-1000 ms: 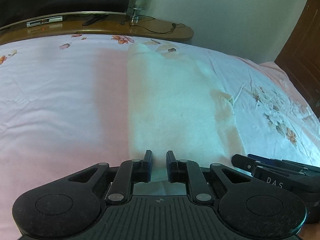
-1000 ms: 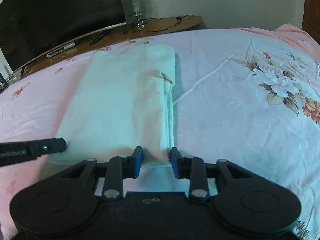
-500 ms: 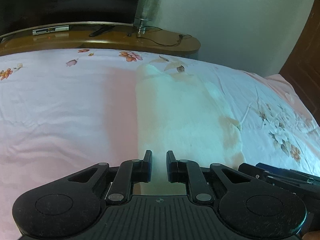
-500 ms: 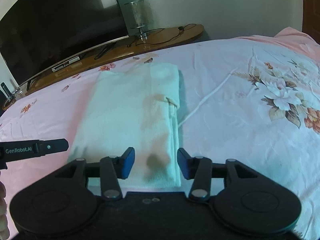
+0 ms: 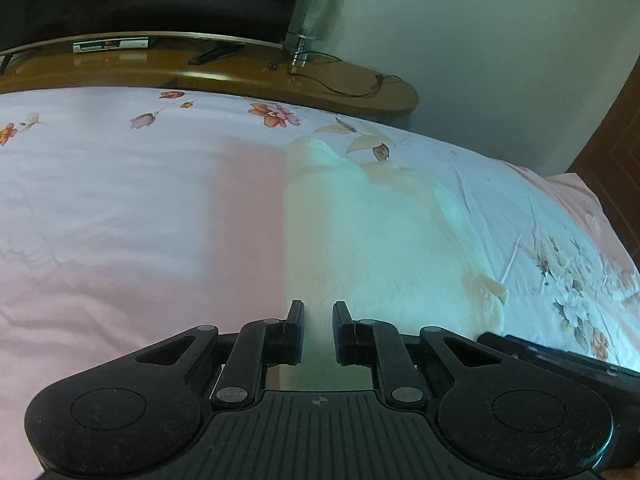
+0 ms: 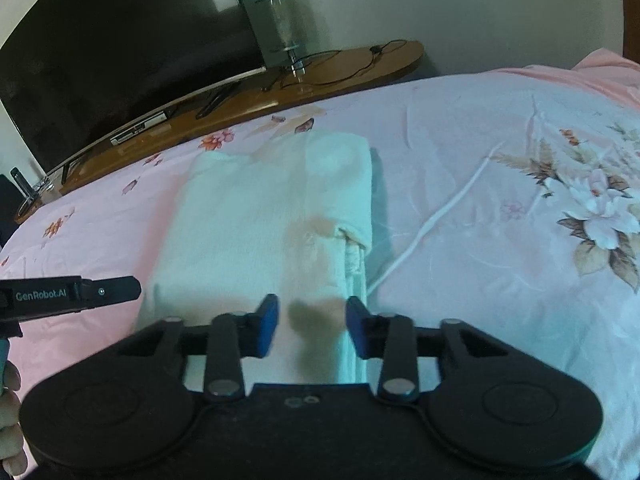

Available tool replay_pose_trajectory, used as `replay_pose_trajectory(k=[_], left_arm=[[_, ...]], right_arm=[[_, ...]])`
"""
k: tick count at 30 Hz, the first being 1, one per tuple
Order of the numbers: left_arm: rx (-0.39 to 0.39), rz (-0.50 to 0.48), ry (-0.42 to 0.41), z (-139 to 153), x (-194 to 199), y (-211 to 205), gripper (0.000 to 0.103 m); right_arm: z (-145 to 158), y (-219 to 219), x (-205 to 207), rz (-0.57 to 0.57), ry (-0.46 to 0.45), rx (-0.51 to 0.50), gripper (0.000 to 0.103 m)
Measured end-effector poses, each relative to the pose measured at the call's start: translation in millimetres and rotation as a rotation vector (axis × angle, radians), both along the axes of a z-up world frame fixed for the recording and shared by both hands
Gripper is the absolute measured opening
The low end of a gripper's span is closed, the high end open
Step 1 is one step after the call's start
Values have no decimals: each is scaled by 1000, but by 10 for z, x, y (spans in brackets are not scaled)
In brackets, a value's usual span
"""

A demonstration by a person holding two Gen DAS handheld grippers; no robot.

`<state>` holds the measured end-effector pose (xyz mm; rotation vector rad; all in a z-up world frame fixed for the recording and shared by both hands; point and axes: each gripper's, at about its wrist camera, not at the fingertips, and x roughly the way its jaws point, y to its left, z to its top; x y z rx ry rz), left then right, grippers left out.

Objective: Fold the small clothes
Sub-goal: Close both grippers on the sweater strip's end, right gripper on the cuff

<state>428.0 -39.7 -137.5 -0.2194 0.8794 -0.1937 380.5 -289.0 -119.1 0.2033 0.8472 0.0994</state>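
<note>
A pale white garment (image 6: 256, 232) lies folded into a long strip on the pink floral bedsheet (image 6: 480, 184); it also shows in the left wrist view (image 5: 380, 240). My right gripper (image 6: 312, 326) is open and empty, raised over the garment's near right edge. My left gripper (image 5: 318, 330) is over the garment's near left edge with the jaws a narrow gap apart; cloth shows in the gap, but whether it is pinched I cannot tell. The left gripper also shows at the left of the right wrist view (image 6: 72, 294).
A wooden TV bench (image 6: 248, 100) with a dark TV (image 6: 120, 52), a glass lamp (image 6: 284, 28) and cables stands past the bed's far edge. A dark wooden door (image 5: 612, 152) is at the right. The sheet stretches out on both sides of the garment.
My right gripper has opened, let go of the garment's near edge and lifted away. Both cameras have risen and tilted up. The garment now lies flat.
</note>
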Motion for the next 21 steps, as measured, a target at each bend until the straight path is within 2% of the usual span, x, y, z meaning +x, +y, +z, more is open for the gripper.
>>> replay_pose_trajectory(k=[3,4,5,10,18,20,21], left_arm=[[3,-2,7,-46,62,-22,13],[4,-1,10,-63,79,-25,13],[4,0,12,-78,90,-29,13],[-7,-9,7,-102,97,-37,13],[-18,13,6,-64,111,99,13],[-32,25,15,-69,140,159,13],[-41,29,21,-75,154,184,13]], right_arm=[[-34,-27,98,6,-7,18,34],[-56,-19,127,20,-1,19,18],[-86,-4,147,33,14,17,7],[-90,31,63,56,-5,-53,7],[-123,-5,91,22,18,-53,7],[-100,-49,111,2,32,-9,13],[-88,-60,122,4,40,9,21]])
